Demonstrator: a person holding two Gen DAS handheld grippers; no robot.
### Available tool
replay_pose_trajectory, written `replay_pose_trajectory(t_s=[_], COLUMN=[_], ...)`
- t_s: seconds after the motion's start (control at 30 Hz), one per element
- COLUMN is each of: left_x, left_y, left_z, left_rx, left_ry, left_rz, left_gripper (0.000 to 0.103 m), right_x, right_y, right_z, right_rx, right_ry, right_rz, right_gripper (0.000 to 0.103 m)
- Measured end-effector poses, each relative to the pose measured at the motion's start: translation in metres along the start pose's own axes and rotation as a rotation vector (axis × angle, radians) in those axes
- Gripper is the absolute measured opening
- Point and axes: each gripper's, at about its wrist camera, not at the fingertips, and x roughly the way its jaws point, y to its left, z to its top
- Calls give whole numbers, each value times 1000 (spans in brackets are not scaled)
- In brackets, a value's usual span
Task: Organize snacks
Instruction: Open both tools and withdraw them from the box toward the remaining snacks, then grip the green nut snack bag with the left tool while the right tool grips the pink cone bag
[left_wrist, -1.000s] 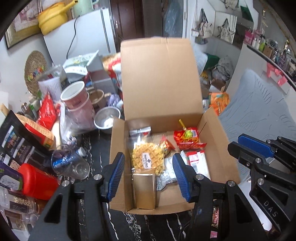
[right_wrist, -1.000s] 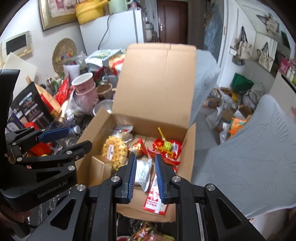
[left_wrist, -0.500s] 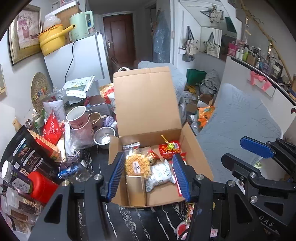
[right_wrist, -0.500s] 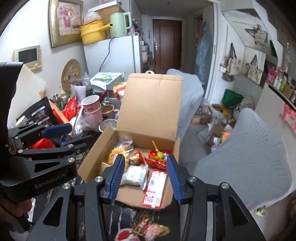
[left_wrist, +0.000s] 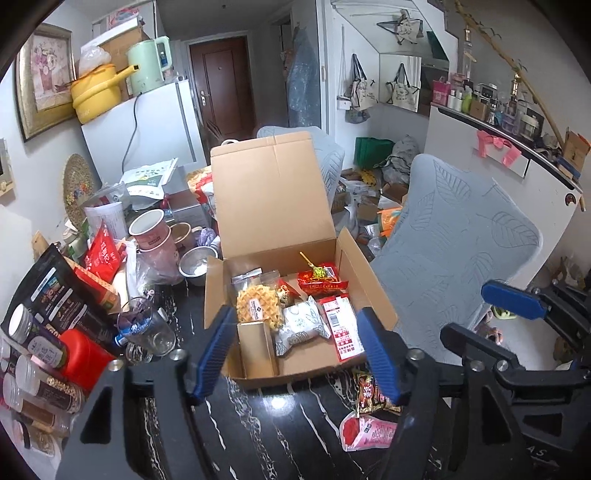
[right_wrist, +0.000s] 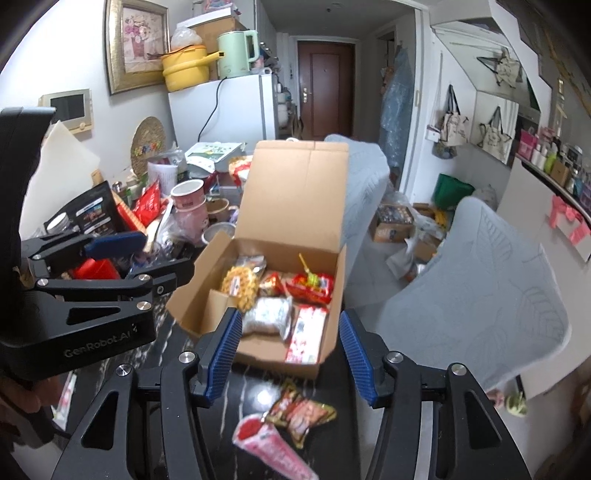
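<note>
Gaping at lower centre of the left wrist view, left gripper (left_wrist: 295, 350): jaws just widened, nothing between them, touching nothing. Cardboard box (left_wrist: 369, 280), frame centre, lid upright, snacks inside; red-white packet (left_wrist: 341, 326) lies lengthwise toward the camera.

Right wrist view: right gripper (right_wrist: 288, 354), lower centre, jaws likewise just widened, empty, angled down at the box (right_wrist: 192, 295). Pink packet (right_wrist: 273, 446) lies on the dark table (right_wrist: 251, 387) below.
</note>
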Motion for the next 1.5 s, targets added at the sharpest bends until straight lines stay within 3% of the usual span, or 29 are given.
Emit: replay_pose_trajectory(t_s=[0.1,0.63,1.2,1.5], left_x=[-4,10,81,136], left_y=[-6,-43,-107,-123], left_z=[-10,-61,-92,-106], left_rx=[16,42,53,59], left_ry=[0,122,318,421], left_rz=[6,-49,-162,-164], left_gripper=[75,75,75,75], right_x=[-3,-4,31,63], right_y=[-2,-25,-82,-111], right_z=[-14,-78,-123,-139], right_rx=[16,77,147,147], right_ry=[14,136,278,353], right_rz=[7,19,16,39], right_gripper=[55,55,55,55])
